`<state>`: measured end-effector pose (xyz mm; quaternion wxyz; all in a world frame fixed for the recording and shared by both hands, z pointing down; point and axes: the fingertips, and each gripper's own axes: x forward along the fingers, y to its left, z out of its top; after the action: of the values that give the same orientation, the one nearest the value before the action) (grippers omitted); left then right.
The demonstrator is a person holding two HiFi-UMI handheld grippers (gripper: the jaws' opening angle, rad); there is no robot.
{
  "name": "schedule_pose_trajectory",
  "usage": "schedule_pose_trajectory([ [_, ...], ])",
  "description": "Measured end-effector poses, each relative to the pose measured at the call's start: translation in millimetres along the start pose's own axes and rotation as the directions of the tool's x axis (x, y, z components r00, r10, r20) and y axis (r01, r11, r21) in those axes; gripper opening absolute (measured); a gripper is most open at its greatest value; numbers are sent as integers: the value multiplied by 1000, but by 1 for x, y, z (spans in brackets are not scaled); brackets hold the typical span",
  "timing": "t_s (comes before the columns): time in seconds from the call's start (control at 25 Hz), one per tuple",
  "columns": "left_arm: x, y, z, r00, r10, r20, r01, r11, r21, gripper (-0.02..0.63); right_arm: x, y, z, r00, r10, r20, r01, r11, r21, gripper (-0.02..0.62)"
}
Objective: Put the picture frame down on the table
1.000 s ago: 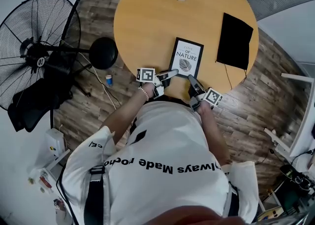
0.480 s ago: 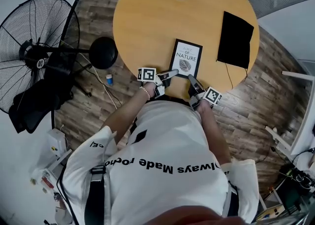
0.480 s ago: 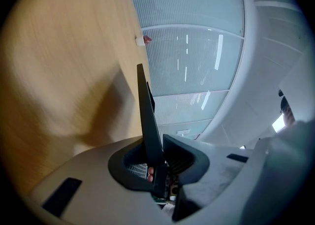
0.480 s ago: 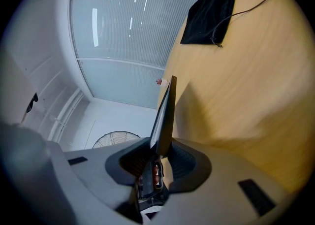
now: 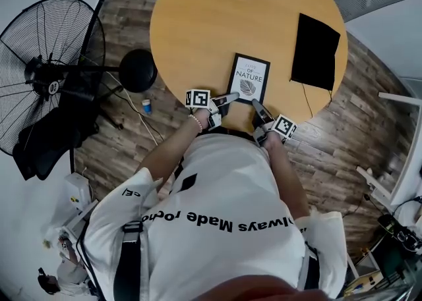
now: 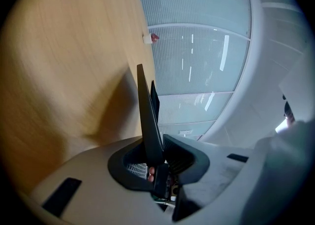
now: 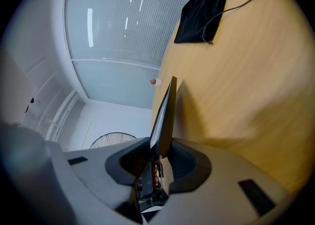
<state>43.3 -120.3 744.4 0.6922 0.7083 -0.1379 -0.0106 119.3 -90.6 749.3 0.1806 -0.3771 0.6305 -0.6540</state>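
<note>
Frame (image 5: 249, 78) pinched at near edge by L claw (image 5: 232, 97) & R claw (image 5: 257, 104); juts fwd over table (image 5: 191, 23).

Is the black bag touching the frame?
No, the black bag lies apart from the frame, with bare table between them.

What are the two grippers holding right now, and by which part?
Both are shut on the picture frame: the left gripper at its near left corner, the right gripper on its near edge toward the right corner.
</note>
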Motion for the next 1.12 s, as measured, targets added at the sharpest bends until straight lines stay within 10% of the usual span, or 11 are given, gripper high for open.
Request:
schedule_pose_trajectory([
  [1.12,13,36,-8,975,221,-39,-219,975,43,103,5,-34,-1,980,-193,-54,190,980,-60,155],
])
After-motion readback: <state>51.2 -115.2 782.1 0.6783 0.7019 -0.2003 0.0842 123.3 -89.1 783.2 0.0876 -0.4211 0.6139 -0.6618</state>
